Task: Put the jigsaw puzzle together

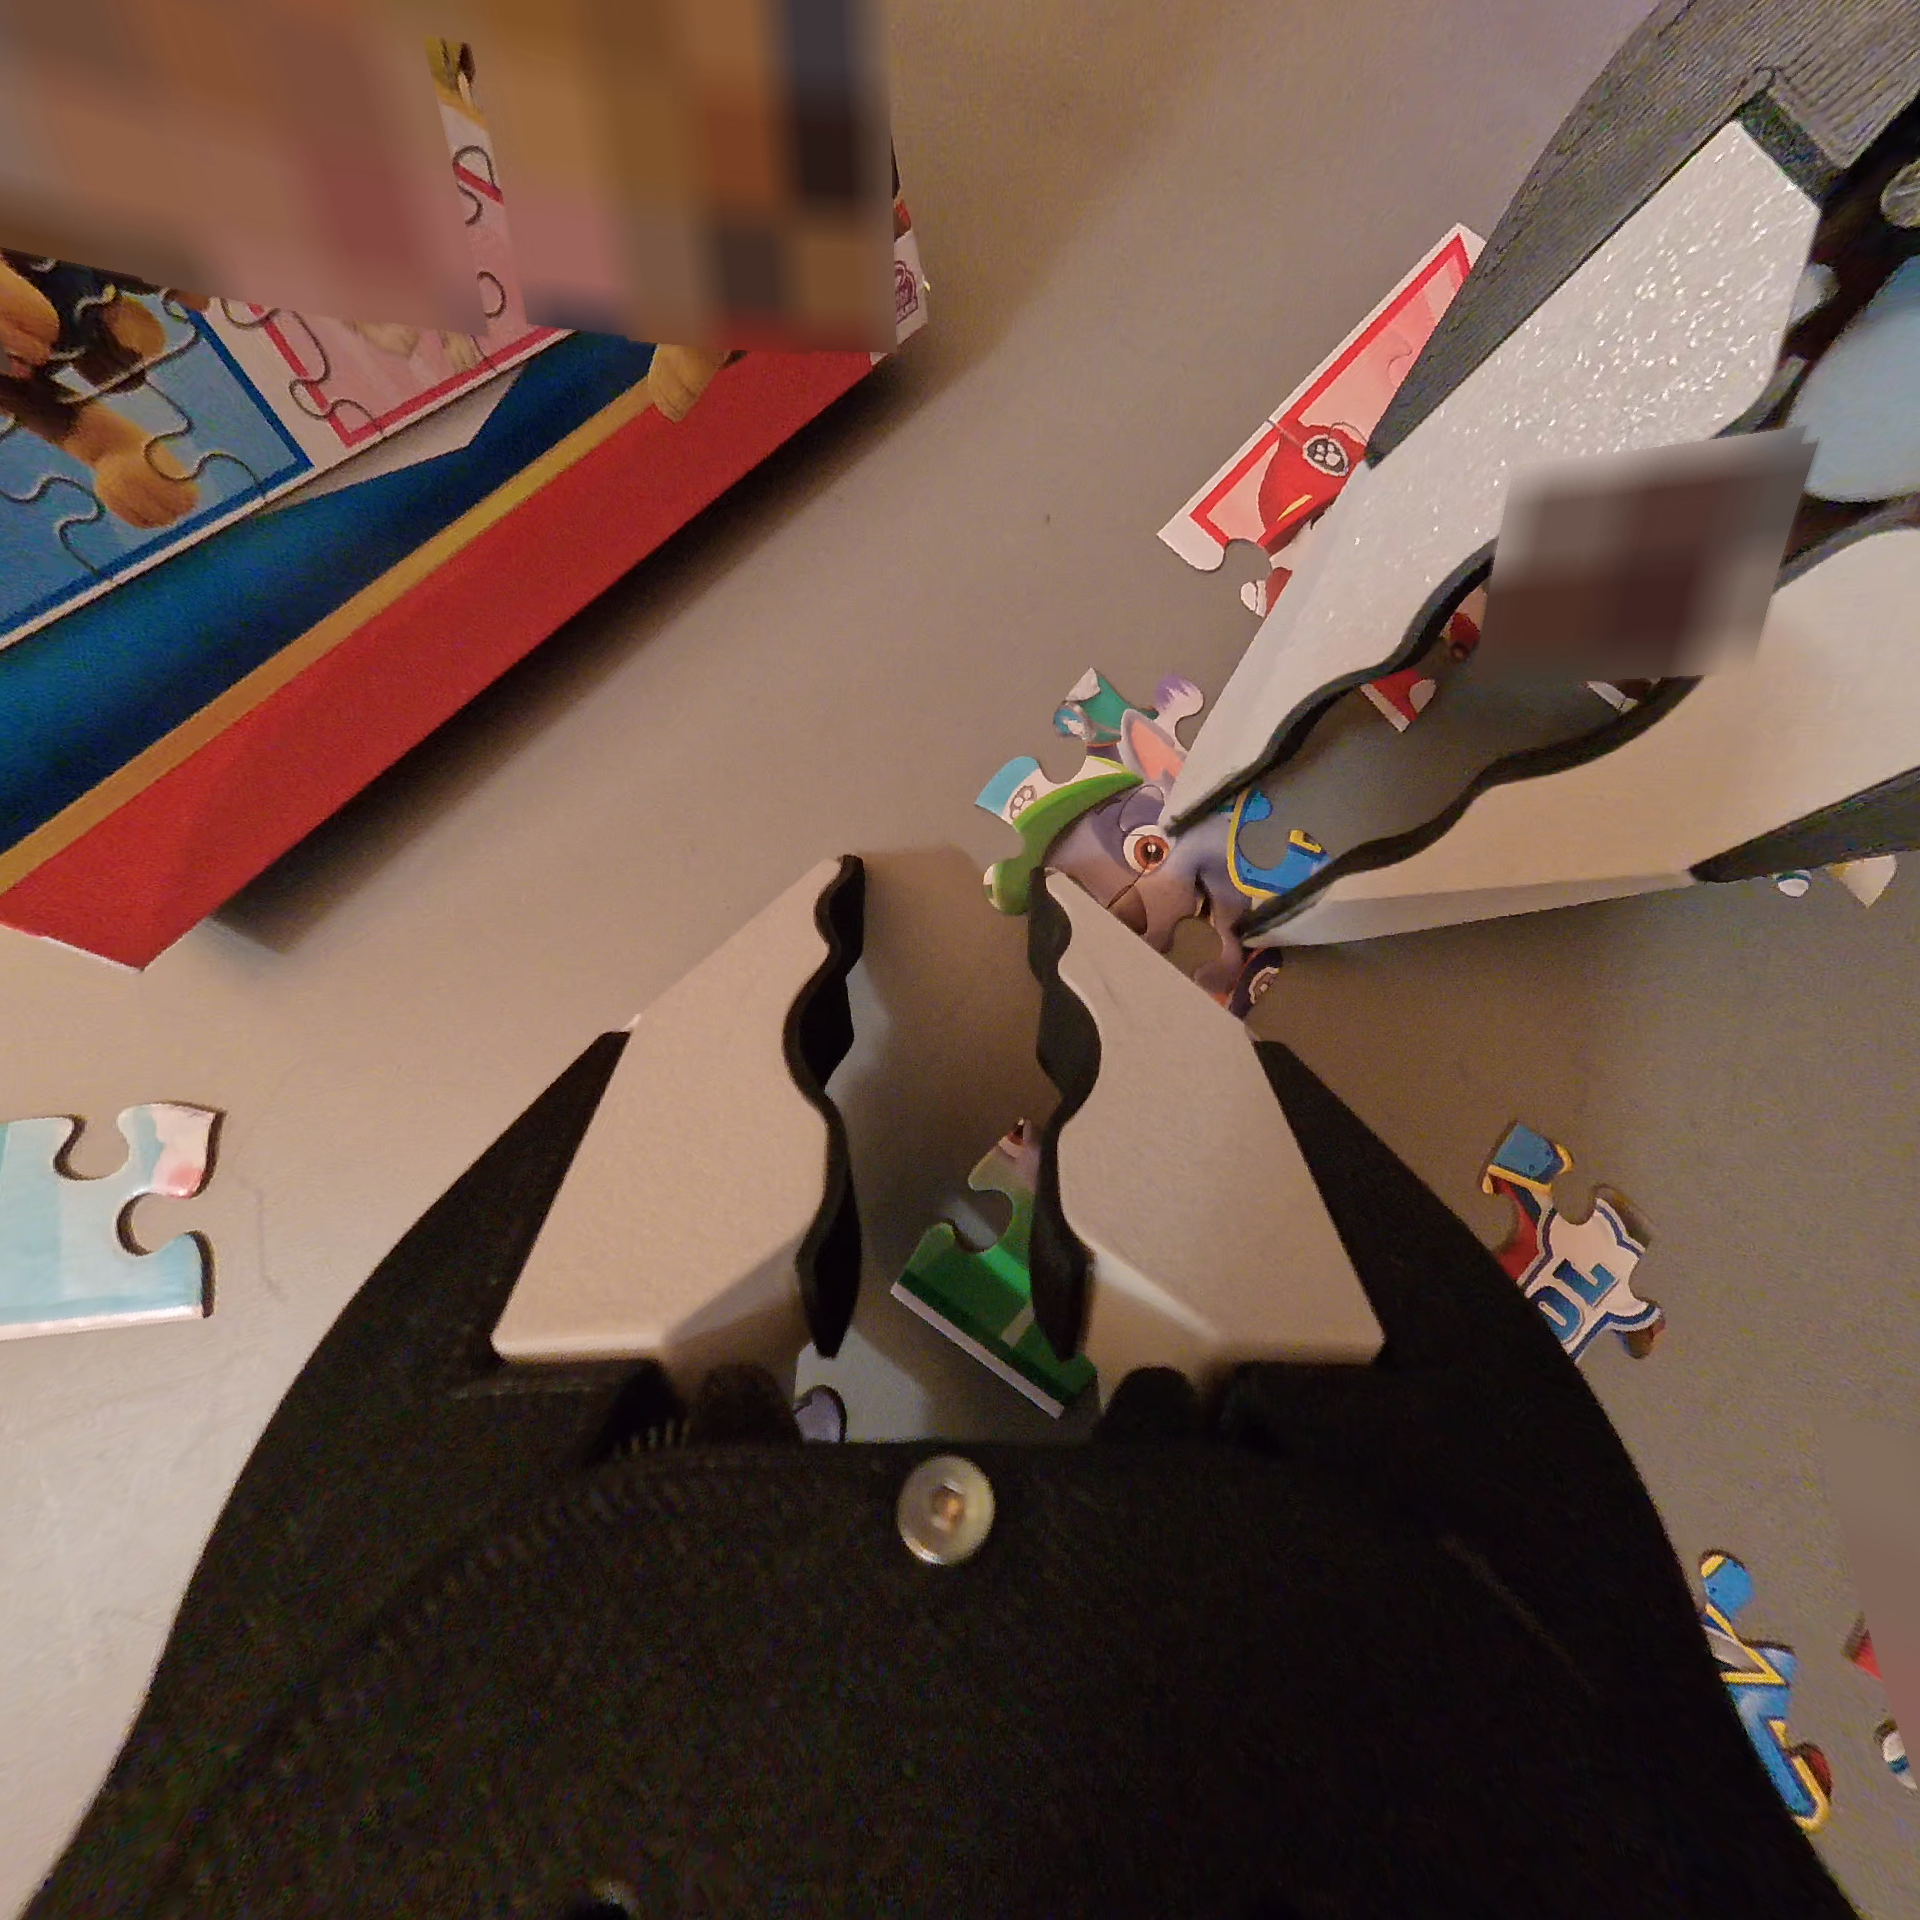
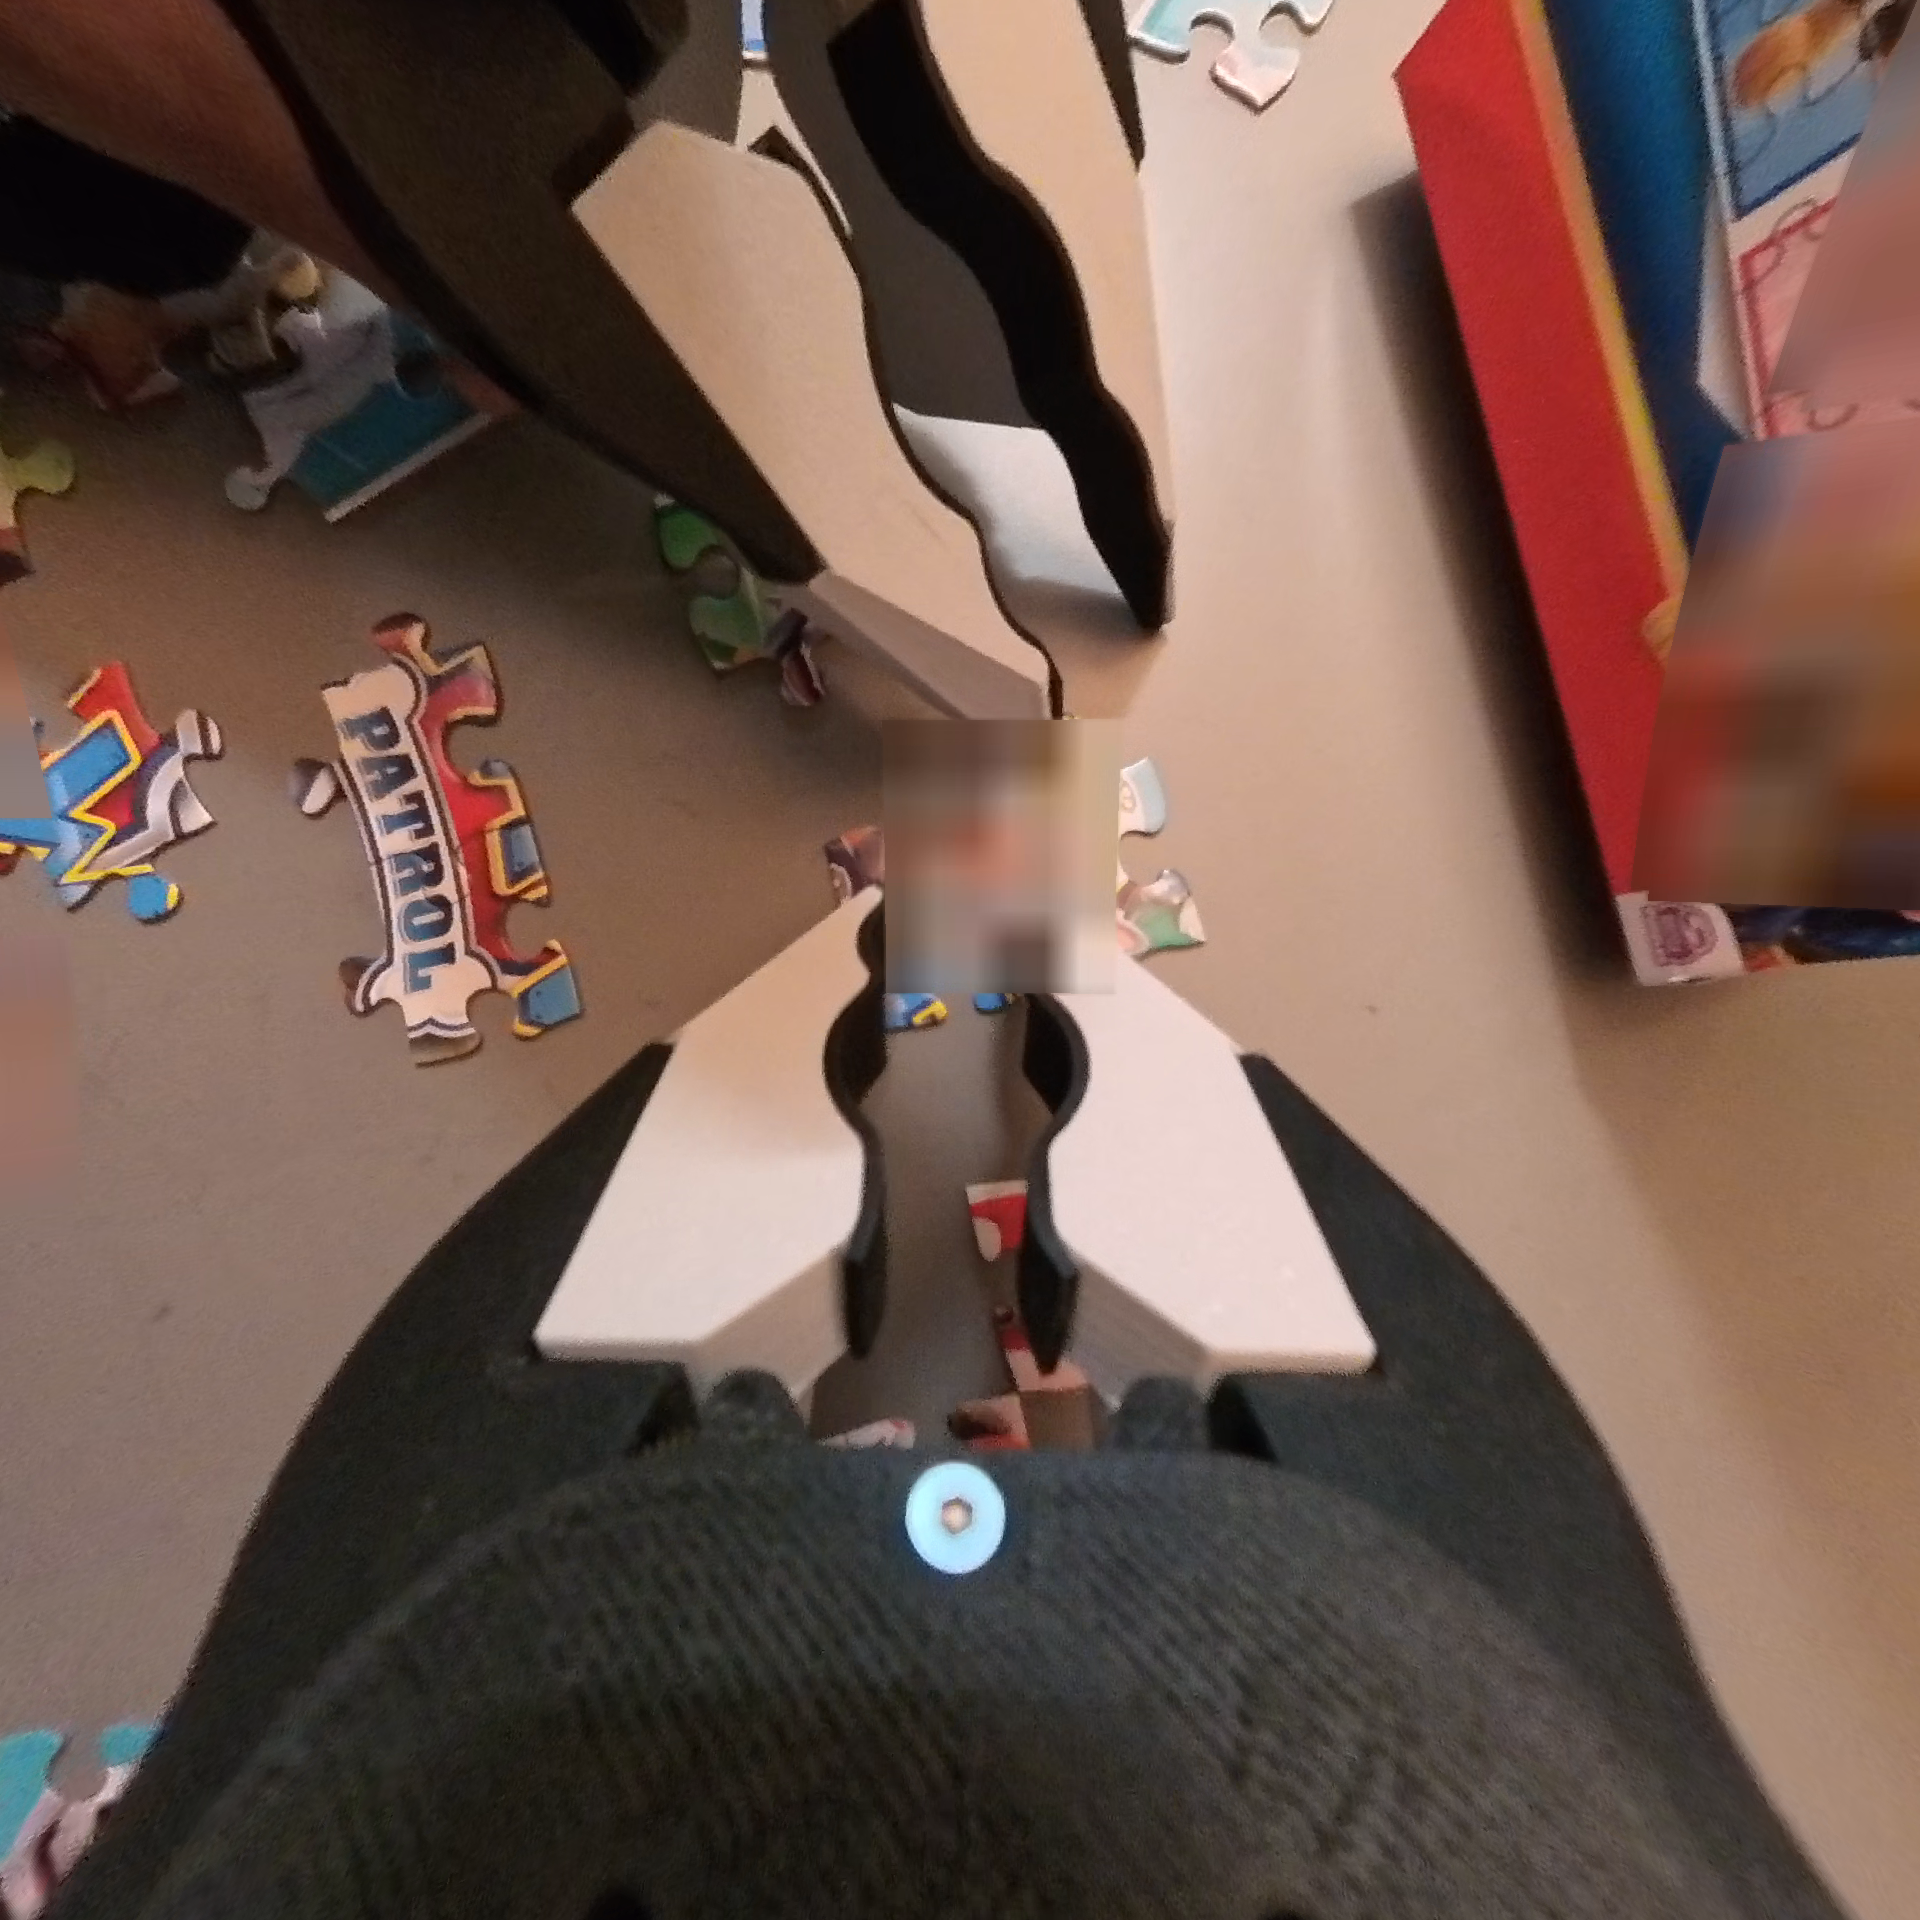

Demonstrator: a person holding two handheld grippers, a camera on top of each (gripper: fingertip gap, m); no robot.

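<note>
2 claws point(image 1: 948, 883), 1 puzzle box point(image 1: 436, 623)

free: bare table point(image 1: 727, 748) left | blocked: puzzle box point(image 1: 436, 623), pieces point(image 1: 1122, 821) right

Puzzle box point(image 1: 436, 623) far left on table point(image 1: 831, 582), joined puzzle pieces point(image 1: 1127, 842) between both tools' tips, loose pieces point(image 1: 1569, 1247) right.

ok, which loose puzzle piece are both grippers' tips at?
The purple-grey cartoon pup piece with the green cap. The left gripper and right gripper converge on it; the pale blue piece and the lettered piece lie apart.
</note>
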